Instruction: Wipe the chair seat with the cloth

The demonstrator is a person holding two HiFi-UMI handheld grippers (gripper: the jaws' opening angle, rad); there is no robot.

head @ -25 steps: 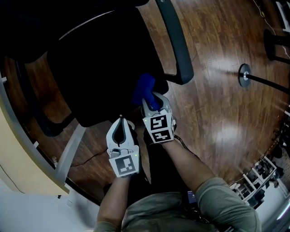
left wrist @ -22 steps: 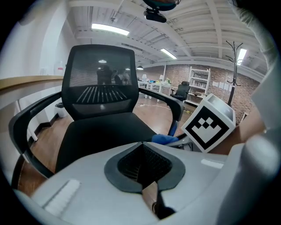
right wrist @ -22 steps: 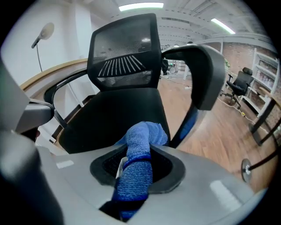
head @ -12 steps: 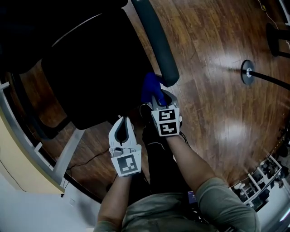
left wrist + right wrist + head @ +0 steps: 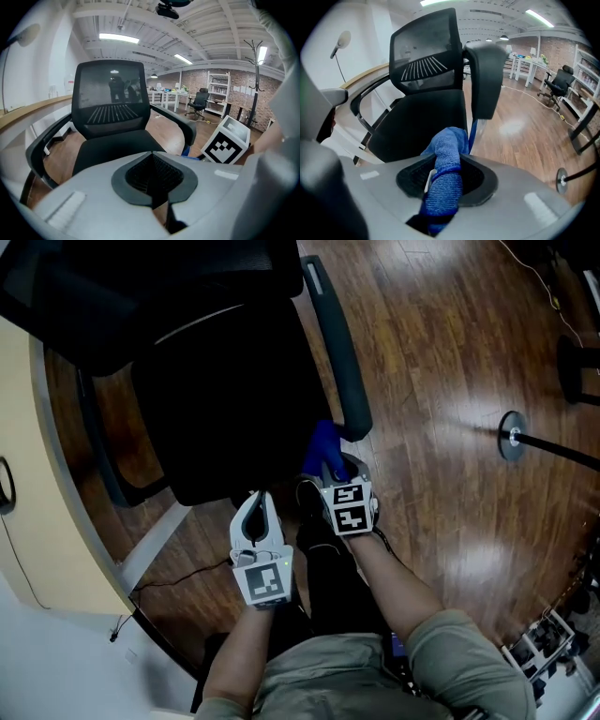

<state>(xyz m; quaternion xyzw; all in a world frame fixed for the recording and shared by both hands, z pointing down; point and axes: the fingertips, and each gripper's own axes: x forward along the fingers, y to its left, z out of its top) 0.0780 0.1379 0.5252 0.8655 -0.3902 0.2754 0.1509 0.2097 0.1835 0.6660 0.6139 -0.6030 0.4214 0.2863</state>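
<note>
A black office chair faces me, its seat (image 5: pixel 225 418) dark with a mesh backrest (image 5: pixel 110 101) behind. My right gripper (image 5: pixel 328 461) is shut on a blue cloth (image 5: pixel 323 442) at the seat's front right corner, just under the front end of the right armrest (image 5: pixel 342 381). In the right gripper view the cloth (image 5: pixel 445 173) bulges out between the jaws toward the seat (image 5: pixel 422 122). My left gripper (image 5: pixel 257 497) hovers off the seat's front edge, shut with nothing in it; its jaws (image 5: pixel 152 157) meet in a closed line.
A beige desk edge (image 5: pixel 56 484) curves along the left, with a white leg (image 5: pixel 155 540) and a floor cable (image 5: pixel 178 568) under it. A round stand base (image 5: pixel 511 435) sits on the wood floor to the right. The person's legs are below the grippers.
The head view has swung, showing more of the backrest and desk. The right gripper with the cloth has drifted closer to the armrest's front end. The left gripper stays shut beside it.
</note>
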